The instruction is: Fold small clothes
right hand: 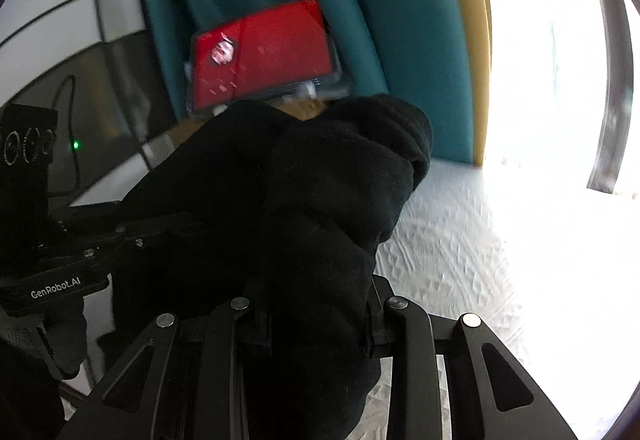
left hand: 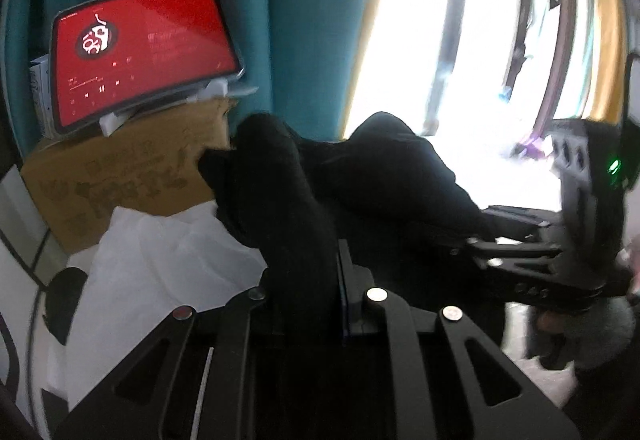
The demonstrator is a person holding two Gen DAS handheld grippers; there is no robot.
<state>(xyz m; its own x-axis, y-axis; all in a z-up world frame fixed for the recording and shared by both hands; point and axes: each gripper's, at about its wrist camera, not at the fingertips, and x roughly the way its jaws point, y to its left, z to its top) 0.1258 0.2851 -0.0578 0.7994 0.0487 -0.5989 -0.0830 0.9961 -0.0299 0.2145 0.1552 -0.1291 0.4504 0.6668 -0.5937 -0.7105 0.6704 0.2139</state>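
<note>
Black garment [left hand: 304,192] clamped between both tools, left tool [left hand: 304,304], right tool [right hand: 316,320].

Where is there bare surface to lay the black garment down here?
Freest patch: the white textured cover right of the black garment, running toward the bright window, bordered behind by the teal curtain. Crowded on the left: cardboard box, red-screen tablet and crumpled white sheet. Both claws, left and right, grip the garment.
</note>
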